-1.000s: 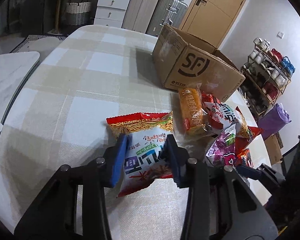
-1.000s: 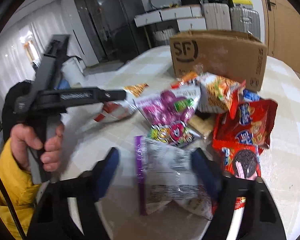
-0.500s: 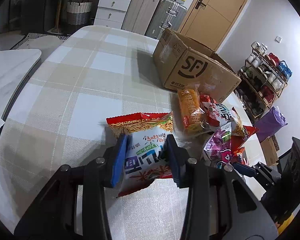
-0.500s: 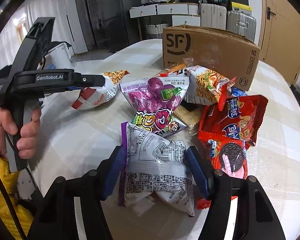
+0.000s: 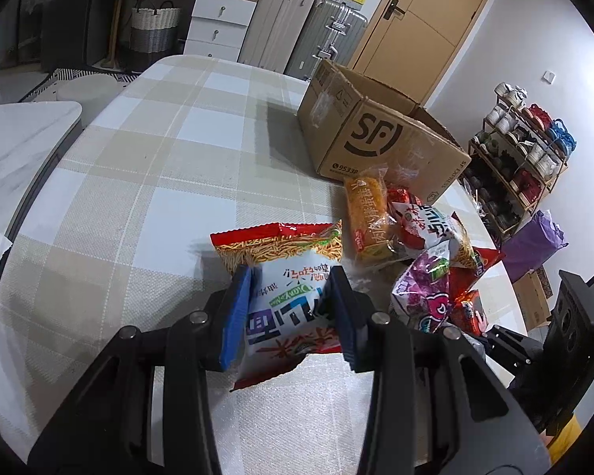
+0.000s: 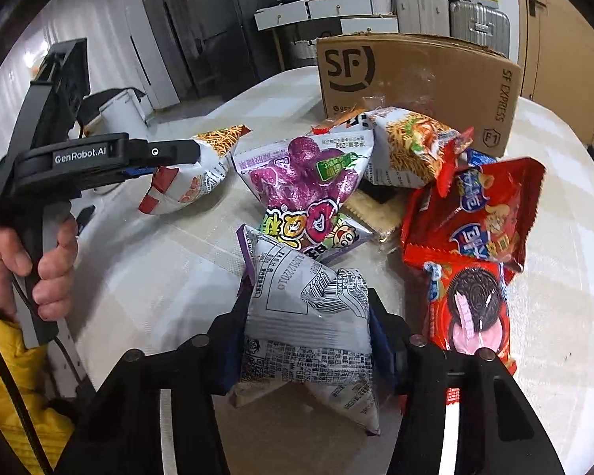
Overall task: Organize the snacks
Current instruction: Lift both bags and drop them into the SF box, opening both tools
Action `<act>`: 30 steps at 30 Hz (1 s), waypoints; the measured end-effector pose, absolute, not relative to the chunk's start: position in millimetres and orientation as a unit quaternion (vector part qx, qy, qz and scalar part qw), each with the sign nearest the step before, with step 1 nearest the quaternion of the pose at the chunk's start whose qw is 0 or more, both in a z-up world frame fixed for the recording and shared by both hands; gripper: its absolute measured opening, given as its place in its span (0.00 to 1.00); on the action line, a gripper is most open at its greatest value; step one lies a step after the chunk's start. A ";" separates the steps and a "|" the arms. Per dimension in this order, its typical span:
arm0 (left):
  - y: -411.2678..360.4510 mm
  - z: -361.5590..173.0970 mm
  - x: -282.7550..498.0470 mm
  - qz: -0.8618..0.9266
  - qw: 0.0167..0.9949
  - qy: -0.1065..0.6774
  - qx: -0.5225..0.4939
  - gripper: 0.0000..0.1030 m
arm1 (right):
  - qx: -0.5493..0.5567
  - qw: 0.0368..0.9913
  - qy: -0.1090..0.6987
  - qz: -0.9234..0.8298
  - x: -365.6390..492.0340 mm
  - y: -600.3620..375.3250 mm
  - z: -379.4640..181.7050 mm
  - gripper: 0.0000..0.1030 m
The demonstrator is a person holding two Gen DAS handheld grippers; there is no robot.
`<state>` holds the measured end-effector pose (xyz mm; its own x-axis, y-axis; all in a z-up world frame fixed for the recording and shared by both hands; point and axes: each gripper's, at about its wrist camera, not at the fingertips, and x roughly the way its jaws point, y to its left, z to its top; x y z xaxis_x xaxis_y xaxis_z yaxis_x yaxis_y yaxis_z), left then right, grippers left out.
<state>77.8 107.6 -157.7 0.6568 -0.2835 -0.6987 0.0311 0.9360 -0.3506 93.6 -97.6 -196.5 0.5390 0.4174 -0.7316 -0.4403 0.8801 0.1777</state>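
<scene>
The left hand-held gripper [image 5: 291, 308] was clamped on a red-and-white noodle snack bag [image 5: 285, 297] near the counter's [image 5: 138, 182] middle, with open checked cloth toward the left edge. The right hand-held gripper [image 6: 309, 328] pinched a silver-backed packet [image 6: 305, 316] before the snack pile [image 6: 376, 198]. Beyond stood a cardboard box [image 6: 415, 79] printed "SF EXPRESS".

Biscuit pack [image 6: 372, 208] mostly hidden under snack bags [image 6: 313, 190].

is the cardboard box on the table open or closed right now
Open. In the left wrist view the cardboard box has its top flaps standing up with nothing across the top; what is inside cannot be seen.
</scene>
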 end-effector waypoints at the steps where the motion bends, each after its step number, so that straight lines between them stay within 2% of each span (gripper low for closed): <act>1: 106.5 -155.5 76.6 -0.088 0.898 0.402 -0.152 0.35 | -0.009 0.878 0.410 0.248 93.0 -99.6 -194.9 0.51; 16: 102.7 -106.5 51.8 -0.101 0.915 0.362 -0.148 0.35 | 0.089 0.898 0.319 0.288 64.2 -133.6 -132.5 0.50; 30: 80.2 -10.2 88.0 -0.172 0.920 0.320 -0.145 0.35 | 0.134 0.910 0.244 0.309 107.5 -177.2 -25.4 0.50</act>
